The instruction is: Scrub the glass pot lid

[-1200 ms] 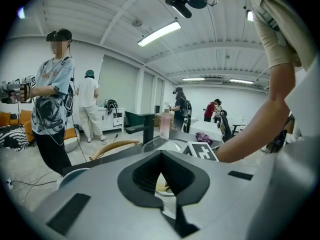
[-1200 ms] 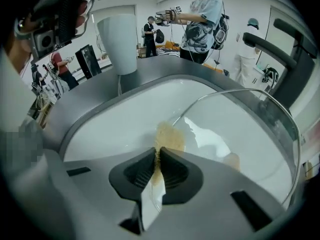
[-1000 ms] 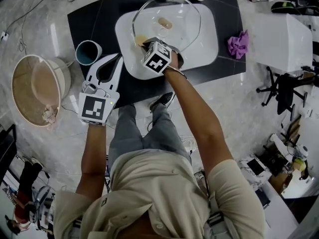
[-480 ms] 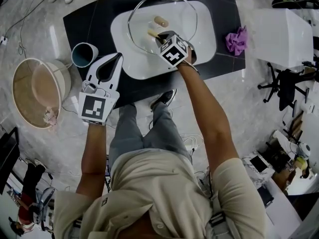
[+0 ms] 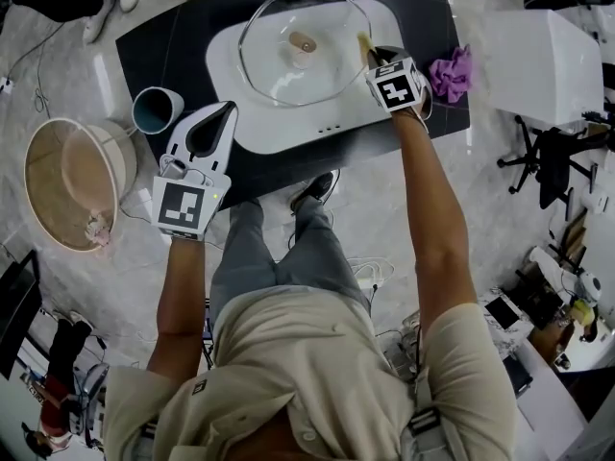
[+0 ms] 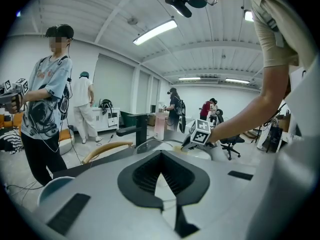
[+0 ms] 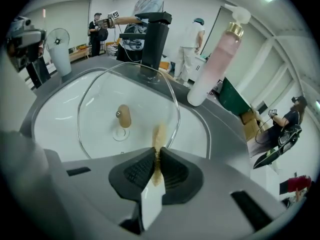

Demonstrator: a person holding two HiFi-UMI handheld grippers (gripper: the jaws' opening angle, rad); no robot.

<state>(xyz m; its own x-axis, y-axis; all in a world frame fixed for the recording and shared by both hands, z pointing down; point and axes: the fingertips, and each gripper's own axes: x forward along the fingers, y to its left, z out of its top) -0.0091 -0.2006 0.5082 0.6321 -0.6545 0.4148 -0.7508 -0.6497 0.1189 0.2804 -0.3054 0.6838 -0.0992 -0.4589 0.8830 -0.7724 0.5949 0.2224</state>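
One clear round glass pot lid [image 5: 288, 65] lies knob-up in the white sink basin [image 5: 288, 128], at 9 o'clock from the nearer right hand-held gripper [image 5: 373, 56], which is clamped on a thin tan scrub pad [image 7: 159, 134] at the lid's rim. The left hand-held gripper [image 5: 227, 111], closed and empty, hangs at the lid's 7 o'clock.

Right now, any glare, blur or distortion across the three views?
Head view: sharp but dim, fisheye edges bent, soft reflections on the glass lid. Left gripper view: strong barrel distortion, ceiling lights blown out. Right gripper view: dark vignette; sponge in the right gripper slightly soft.
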